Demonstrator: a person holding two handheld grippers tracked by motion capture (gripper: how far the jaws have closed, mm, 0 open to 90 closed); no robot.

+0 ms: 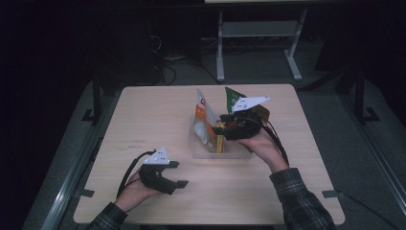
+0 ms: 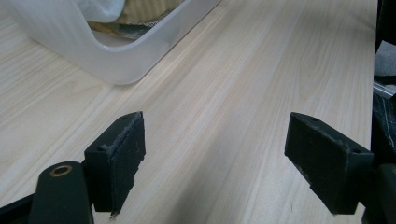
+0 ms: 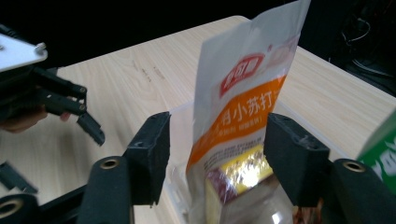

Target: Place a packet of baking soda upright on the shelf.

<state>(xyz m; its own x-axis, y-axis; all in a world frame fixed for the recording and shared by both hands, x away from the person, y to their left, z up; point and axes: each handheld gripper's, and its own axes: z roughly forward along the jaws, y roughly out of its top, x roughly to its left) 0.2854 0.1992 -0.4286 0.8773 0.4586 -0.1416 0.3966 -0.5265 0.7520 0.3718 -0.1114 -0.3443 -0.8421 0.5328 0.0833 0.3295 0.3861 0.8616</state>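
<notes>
1 clear bin (image 1: pixel 201 152) w/ 2 upright snack bags: orange-white (image 1: pixel 201 111), green (image 1: pixel 233 98).

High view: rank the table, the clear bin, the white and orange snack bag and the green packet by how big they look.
1. table
2. clear bin
3. white and orange snack bag
4. green packet, though the right gripper hides much of it, so its place after the bag is unsure.

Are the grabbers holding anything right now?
No. The right gripper has its fingers open around the orange-and-white snack bag, not pressing it. The left gripper is open over the table.
</notes>
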